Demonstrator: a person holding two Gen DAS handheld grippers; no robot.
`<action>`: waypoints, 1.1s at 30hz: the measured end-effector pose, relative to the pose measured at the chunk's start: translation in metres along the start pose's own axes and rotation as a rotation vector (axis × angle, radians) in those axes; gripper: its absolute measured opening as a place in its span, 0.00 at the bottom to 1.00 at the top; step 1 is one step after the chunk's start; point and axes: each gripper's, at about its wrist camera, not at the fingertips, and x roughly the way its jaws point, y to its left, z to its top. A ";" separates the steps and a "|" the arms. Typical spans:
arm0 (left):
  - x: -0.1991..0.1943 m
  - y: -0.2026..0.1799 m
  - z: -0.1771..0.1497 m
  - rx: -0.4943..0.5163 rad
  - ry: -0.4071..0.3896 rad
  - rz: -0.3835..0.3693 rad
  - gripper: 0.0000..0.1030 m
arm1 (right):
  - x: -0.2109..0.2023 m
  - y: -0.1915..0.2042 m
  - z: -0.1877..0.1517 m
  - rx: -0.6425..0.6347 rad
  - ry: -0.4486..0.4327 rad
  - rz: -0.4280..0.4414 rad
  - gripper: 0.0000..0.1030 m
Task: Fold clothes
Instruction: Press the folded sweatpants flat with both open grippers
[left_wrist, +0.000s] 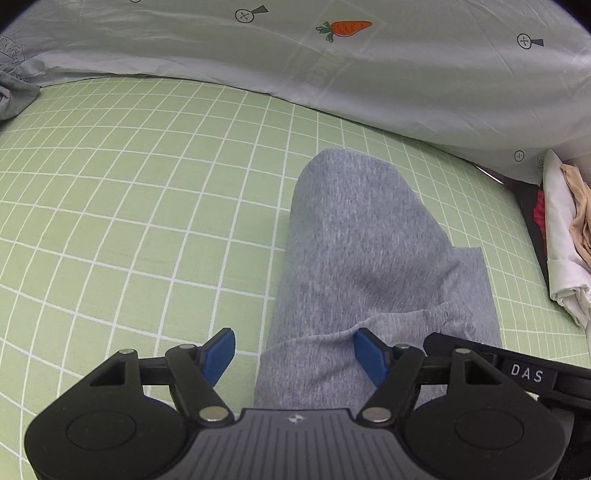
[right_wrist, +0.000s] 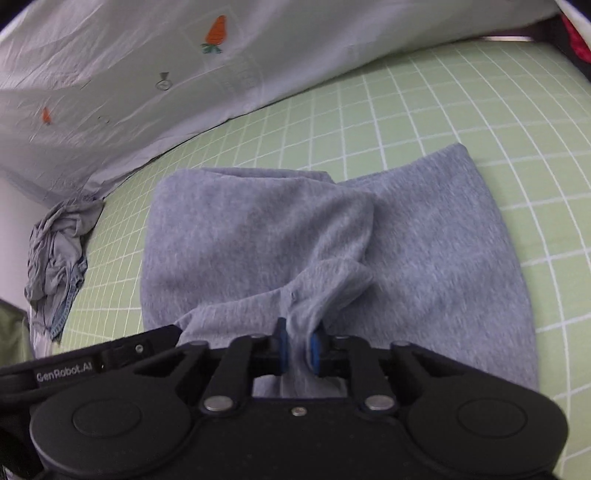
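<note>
A grey knit garment (left_wrist: 354, 251) lies partly folded on the green checked bed sheet (left_wrist: 129, 221). My left gripper (left_wrist: 295, 352) is open, its blue pads apart over the garment's near left edge, holding nothing. My right gripper (right_wrist: 298, 347) is shut on a bunched fold of the same grey garment (right_wrist: 236, 236) and lifts that fold slightly off the rest. The right gripper's body also shows at the lower right of the left wrist view (left_wrist: 517, 369).
A pale quilt with carrot prints (left_wrist: 332, 55) lies along the far side of the bed. A crumpled grey cloth (right_wrist: 55, 258) sits at the left by the quilt. Folded white and beige clothes (left_wrist: 569, 240) lie at the right bed edge.
</note>
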 end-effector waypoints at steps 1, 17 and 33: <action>0.000 -0.001 0.001 0.001 -0.003 0.001 0.70 | -0.007 0.005 0.002 -0.039 -0.027 -0.003 0.07; 0.021 -0.036 -0.008 0.024 0.056 -0.093 0.82 | -0.041 -0.097 -0.010 0.108 -0.001 -0.253 0.71; 0.055 -0.042 -0.005 -0.015 0.158 -0.143 0.82 | -0.018 -0.084 -0.008 0.124 0.024 -0.214 0.91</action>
